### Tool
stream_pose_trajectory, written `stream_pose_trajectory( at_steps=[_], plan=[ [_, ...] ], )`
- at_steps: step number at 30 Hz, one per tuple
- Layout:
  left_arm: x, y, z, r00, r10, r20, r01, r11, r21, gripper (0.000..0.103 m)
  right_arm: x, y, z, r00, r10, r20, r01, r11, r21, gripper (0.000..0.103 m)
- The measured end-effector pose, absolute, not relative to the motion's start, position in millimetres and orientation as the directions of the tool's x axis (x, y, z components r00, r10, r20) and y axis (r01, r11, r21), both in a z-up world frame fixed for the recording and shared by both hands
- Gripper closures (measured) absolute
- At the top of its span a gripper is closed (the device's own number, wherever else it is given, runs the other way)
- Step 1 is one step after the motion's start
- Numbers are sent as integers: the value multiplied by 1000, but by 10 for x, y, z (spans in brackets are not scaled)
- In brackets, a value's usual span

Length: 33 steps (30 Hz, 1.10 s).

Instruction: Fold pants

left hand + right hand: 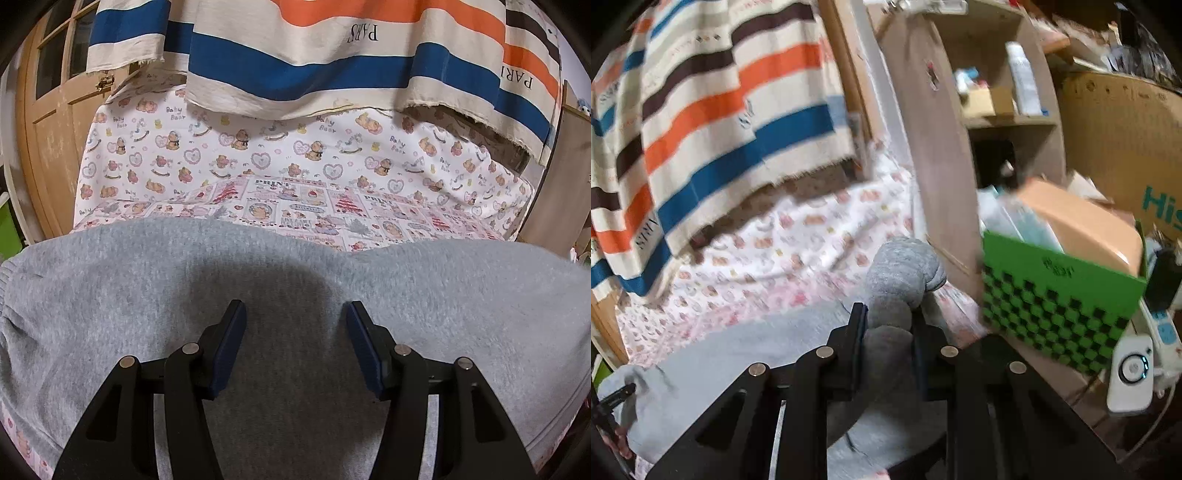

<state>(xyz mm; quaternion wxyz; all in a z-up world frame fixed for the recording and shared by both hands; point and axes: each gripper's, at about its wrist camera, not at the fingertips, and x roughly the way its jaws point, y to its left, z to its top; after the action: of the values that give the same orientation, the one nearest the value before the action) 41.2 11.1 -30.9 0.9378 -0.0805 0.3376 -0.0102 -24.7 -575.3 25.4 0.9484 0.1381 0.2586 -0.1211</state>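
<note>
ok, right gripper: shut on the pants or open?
Shut on pants. The right gripper has its jaws clamped on a bunched wad of the grey pants that bulges above them.

- One pair of grey pants point(295, 280) lies under me.
- I count two grippers: my left gripper point(294, 314) and my right gripper point(889, 317).
- One striped cloth point(332, 55) hangs.
- One green checkered box point(1056, 299).
- One bear-print bedsheet point(258, 155).
- One wooden door point(48, 122).
</note>
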Motion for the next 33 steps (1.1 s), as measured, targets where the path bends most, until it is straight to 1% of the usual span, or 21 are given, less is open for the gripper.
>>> stream_pose_trajectory(
  at_steps=[2,3,4,5,7,8,11,12,13,14,15,17,18,20,23,26,29,30,31,32,33],
  plan=[
    [416,103,-308,770,-75,-633,-35,987,-159,48,-101,-5774,-27,780,-169,-603,333,927,171,79],
    [417,104,-308,770,-75,-633,-34,987,-158,48,-14,-5792,-200,738,-181,-650,354,924,145,76],
    [415,97,-306,770,-75,-634,-33,987,-156,48,6,-5815,-306,733,-182,-656,362,920,149,73],
    [418,85,-304,770,-74,-634,-32,988,-153,48,-35,-5829,-306,755,-186,-629,363,917,164,71],
    [419,64,-300,769,-71,-636,-26,990,-142,48,-90,-5861,-235,764,-181,-619,376,905,199,63],
    [416,45,-295,769,-66,-635,-22,991,-130,48,-110,-5878,-188,769,-172,-616,381,897,225,61],
    [351,-8,-245,791,-39,-611,-16,996,-83,48,-132,-5841,-39,770,-194,-608,393,895,212,60],
    [309,-34,-219,802,-18,-597,-17,998,-53,48,-133,-5791,20,767,-222,-603,401,898,179,53],
    [266,-56,-189,810,-10,-586,-10,999,-32,48,-158,-5725,97,761,-286,-582,432,893,126,43],
    [233,-60,-155,816,-12,-578,-2,1000,-24,48,-181,-5677,161,757,-350,-553,468,880,85,35],
    [187,-45,-98,825,-21,-565,8,1000,-25,48,-224,-5625,243,751,-411,-517,502,864,43,30],
    [119,5,8,837,-33,-547,13,999,-39,48,-284,-5560,401,759,-461,-460,530,848,26,30],
    [94,38,65,841,-39,-539,14,999,-50,45,-310,-5518,474,782,-435,-446,508,860,53,30],
    [49,111,181,854,-48,-519,12,997,-73,41,-287,-5434,551,820,-338,-463,428,898,102,30],
    [-2,204,299,873,10,-488,-34,999,-39,38,-217,-5127,591,850,-156,-503,263,953,148,30],
    [-93,320,315,879,55,-473,-72,997,-17,34,-218,-4729,588,870,-90,-486,173,976,129,30],
    [-238,486,279,881,68,-468,-86,996,-19,25,-258,-4347,578,885,-33,-464,97,989,114,30],
    [-286,549,261,881,84,-466,-101,995,-12,23,-280,-4227,577,891,-13,-455,74,990,117,28],
    [-335,617,239,879,103,-466,-119,993,-4,22,-308,-4086,570,899,8,-438,53,990,127,23],
    [-380,680,215,877,119,-466,-134,991,1,18,-343,-3971,562,908,24,-417,37,990,139,20],
    [-426,762,190,873,135,-468,-150,989,5,13,-372,-3866,560,914,37,-403,24,989,146,18]
  ],
)
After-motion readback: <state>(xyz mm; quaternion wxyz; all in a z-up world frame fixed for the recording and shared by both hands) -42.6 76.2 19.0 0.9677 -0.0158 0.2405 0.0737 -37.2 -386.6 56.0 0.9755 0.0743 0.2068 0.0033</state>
